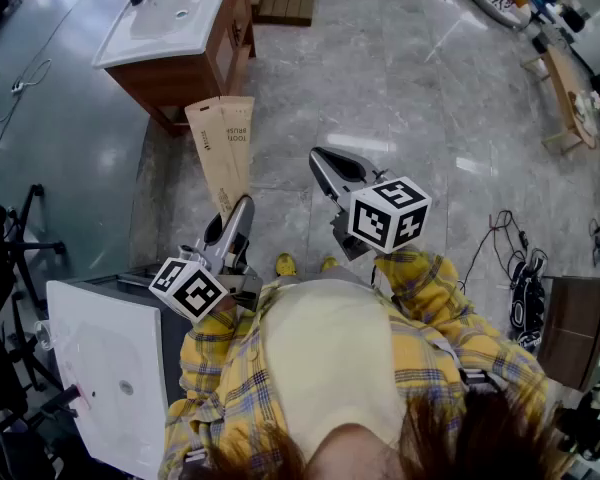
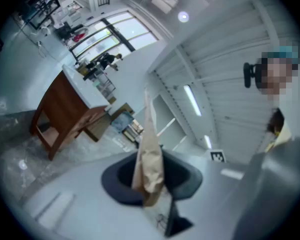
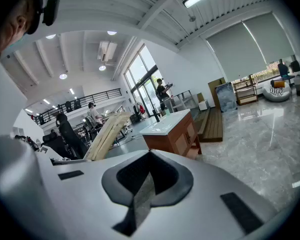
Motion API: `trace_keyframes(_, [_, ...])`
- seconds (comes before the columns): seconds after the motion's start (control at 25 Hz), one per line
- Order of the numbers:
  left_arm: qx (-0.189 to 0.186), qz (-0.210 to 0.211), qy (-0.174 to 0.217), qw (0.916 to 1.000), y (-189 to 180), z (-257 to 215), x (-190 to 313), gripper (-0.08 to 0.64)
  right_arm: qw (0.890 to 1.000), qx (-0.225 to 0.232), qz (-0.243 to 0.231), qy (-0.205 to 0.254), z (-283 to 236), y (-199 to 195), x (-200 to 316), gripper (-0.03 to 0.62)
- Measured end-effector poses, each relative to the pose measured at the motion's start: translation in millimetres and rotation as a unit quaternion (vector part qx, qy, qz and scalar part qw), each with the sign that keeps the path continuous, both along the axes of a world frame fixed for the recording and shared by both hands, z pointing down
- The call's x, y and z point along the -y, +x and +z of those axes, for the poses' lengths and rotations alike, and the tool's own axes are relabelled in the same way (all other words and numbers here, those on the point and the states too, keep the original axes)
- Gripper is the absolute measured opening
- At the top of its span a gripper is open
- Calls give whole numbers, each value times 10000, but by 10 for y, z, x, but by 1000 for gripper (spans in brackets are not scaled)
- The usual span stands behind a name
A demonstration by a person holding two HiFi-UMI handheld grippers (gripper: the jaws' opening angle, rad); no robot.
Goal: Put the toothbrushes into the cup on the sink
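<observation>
While pinched in the left gripper [image 1: 243,206], brown flat paper toothbrush packets [image 1: 223,143] are held lengthwise forward, toward the white wood-cabinet sink [image 1: 155,23] well ahead; the right gripper [image 1: 321,158] is pressed together, empty.

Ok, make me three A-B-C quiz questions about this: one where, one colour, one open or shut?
1. Where are the toothbrush packs? A in the left gripper, B on the floor, C in a cup.
2. What colour is the far sink cabinet? A brown, B green, C pink.
3. The right gripper is: A wide open, B shut and empty, C shut on a pack.
Answers: 1 A, they stick out of its jaws. 2 A, brown wood under a white top. 3 B, its jaws meet with nothing between.
</observation>
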State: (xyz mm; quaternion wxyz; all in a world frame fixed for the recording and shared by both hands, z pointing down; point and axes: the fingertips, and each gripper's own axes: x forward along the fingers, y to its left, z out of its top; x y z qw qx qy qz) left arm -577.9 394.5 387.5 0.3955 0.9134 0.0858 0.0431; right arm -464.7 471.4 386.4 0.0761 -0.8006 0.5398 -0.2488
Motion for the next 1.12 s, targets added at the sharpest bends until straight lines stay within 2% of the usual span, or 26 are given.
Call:
trace_keyframes(0.28, [18, 183, -58, 9998, -1, 70, 119, 61, 9998, 125, 106, 71, 50, -27, 151, 12])
trace_keyframes(0.72, [57, 300, -182, 9994, 173, 159, 282, 61, 9996, 272, -43, 47, 124, 71, 422, 12])
trace_keyframes(0.92, [59, 238, -159, 9996, 423, 153, 392, 61, 9993, 336, -138, 64, 159, 328, 575, 12])
trace_keyframes(1.12, [75, 160, -168, 9997, 804, 165, 569, 61, 9990, 345, -262, 141, 134, 745, 792, 12])
